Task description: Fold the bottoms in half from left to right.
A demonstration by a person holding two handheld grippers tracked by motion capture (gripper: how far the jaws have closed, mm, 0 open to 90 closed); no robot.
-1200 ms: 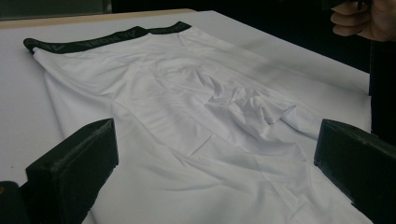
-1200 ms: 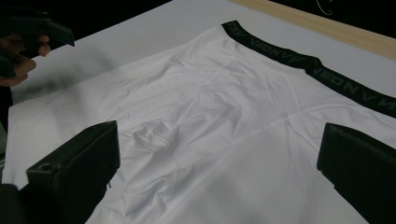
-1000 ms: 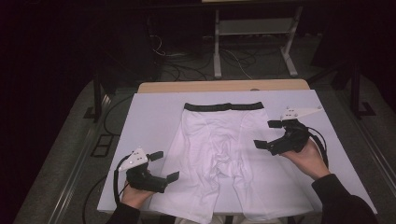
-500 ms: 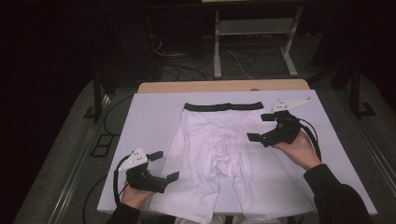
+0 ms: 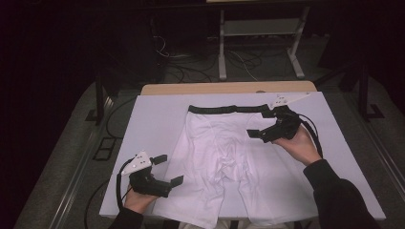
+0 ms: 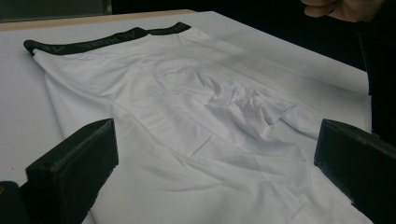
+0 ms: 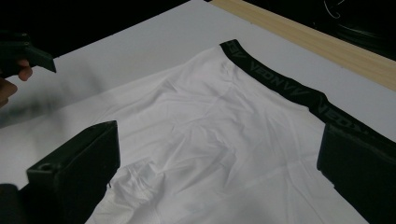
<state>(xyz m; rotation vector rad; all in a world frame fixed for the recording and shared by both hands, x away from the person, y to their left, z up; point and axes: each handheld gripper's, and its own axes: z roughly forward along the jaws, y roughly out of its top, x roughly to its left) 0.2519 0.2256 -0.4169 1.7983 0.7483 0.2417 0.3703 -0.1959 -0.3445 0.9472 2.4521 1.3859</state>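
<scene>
On white table (image 5: 153,119), flat boxer briefs (image 5: 224,143), metal stand (image 5: 258,38) behind

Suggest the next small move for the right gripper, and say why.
Probably lower the right gripper onto the black waistband corner and close. Its jaws stand wide open just above that end of the white shorts, which lie flat and ungripped.

White shorts (image 6: 201,121) spread flat across a white table cover (image 6: 18,112), dark waistband (image 6: 102,41) at upper left. Left gripper (image 6: 215,172) low in frame, jaws wide apart. Hand (image 6: 343,8) at upper right corner.
</scene>
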